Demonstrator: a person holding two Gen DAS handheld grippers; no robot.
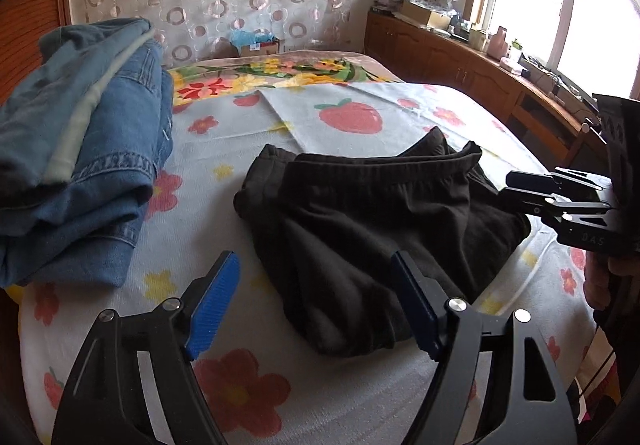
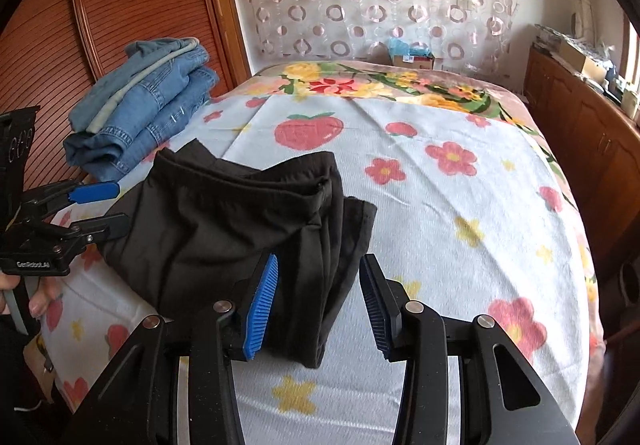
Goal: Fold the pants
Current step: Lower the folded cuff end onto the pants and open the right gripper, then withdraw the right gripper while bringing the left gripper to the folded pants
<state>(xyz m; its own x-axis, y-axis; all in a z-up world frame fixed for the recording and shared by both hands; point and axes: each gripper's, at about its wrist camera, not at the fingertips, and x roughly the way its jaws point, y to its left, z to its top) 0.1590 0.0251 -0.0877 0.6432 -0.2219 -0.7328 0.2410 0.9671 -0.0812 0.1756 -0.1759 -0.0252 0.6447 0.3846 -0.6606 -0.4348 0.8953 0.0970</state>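
Observation:
Black pants [image 1: 360,229] lie folded in a loose bundle on the flowered bed cover [image 1: 248,397]; they also show in the right wrist view [image 2: 224,229]. My left gripper [image 1: 316,305] is open, just above the near left edge of the pants, holding nothing. My right gripper [image 2: 318,301] is open, its fingers standing either side of the near right corner of the pants without closing on it. The right gripper shows in the left wrist view [image 1: 516,189] at the pants' right edge. The left gripper shows in the right wrist view [image 2: 108,205] at their left edge.
A stack of folded blue jeans [image 1: 84,149] sits on the bed at the left, also in the right wrist view [image 2: 140,113]. A wooden cabinet [image 1: 460,73] with clutter runs along the right under the window. A wooden panel [image 2: 120,5] stands behind the jeans.

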